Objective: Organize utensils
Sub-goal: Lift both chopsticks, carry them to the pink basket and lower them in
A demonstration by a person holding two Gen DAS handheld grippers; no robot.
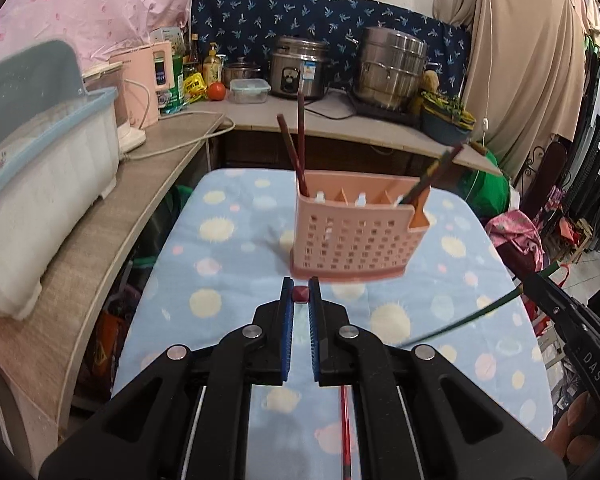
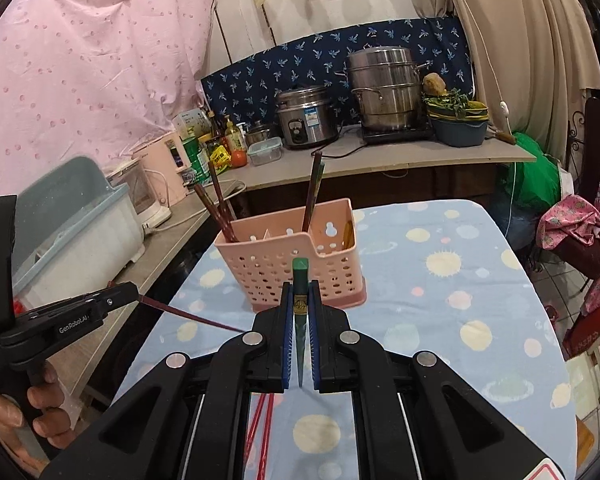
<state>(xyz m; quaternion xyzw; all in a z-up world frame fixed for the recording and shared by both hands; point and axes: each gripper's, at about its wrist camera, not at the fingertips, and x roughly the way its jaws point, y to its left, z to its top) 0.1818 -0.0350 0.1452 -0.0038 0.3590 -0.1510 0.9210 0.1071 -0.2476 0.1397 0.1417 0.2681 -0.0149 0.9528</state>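
Black two-finger left gripper (image 1: 301,294) with blue ribbed pads was clamped shut on a dark red chopstick (image 1: 301,294), seen end-on between the tips. Its partner, the black right gripper (image 2: 300,298), was likewise shut on a green square-ended chopstick (image 2: 300,280), held above the blue spotted tablecloth (image 2: 440,320).

Just ahead stood the pink perforated plastic utensil caddy (image 2: 284,272). It already held two dark red-brown chopsticks (image 2: 220,208) at one end and another pair (image 2: 314,192) further along, so the sorting looked well under way. Left to do, by my reading, were the two held sticks and the bright red chopsticks (image 2: 262,432) lying on the cloth under the right gripper.

Readable writing: "GenRobot.AI" on the left gripper's side in the right view, and "DAS" on the right gripper's body in the left view. Other labels were too small to read.
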